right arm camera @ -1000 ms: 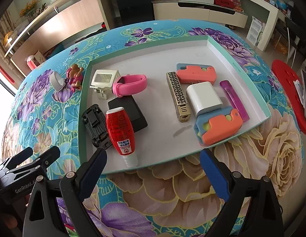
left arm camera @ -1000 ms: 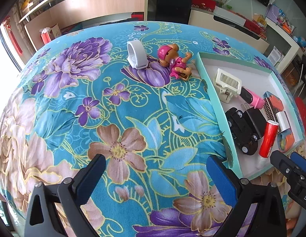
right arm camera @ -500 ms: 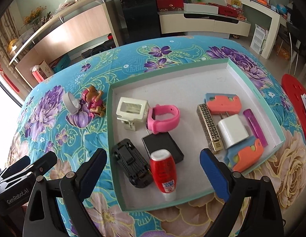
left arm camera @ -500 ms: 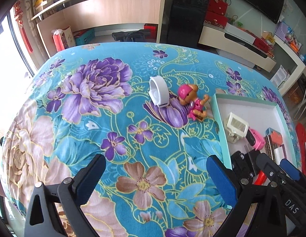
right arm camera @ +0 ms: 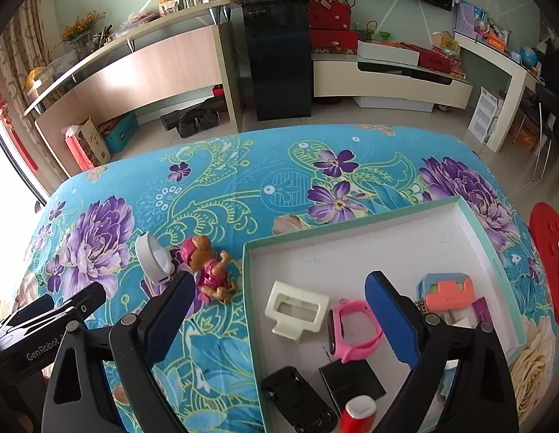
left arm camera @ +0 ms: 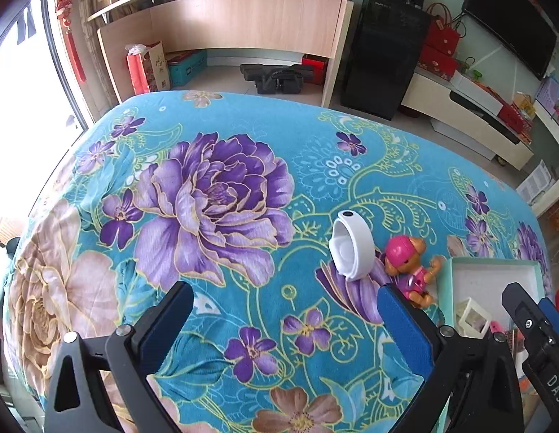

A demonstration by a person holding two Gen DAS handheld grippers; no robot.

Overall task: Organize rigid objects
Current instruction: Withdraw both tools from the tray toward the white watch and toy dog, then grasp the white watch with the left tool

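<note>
Lying outside the tray, the white plastic ring-shaped band [left arm camera: 352,246] looks light, stiff, slippery; pinch across its rim. Both tongs, left [left arm camera: 284,319] and right [right arm camera: 279,308], gape wide, empty.

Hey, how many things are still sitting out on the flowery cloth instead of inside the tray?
2. The white ring-shaped gadget stands on the cloth left of the tray, and the pink toy puppy lies between them. Grippers may hide others.
</note>
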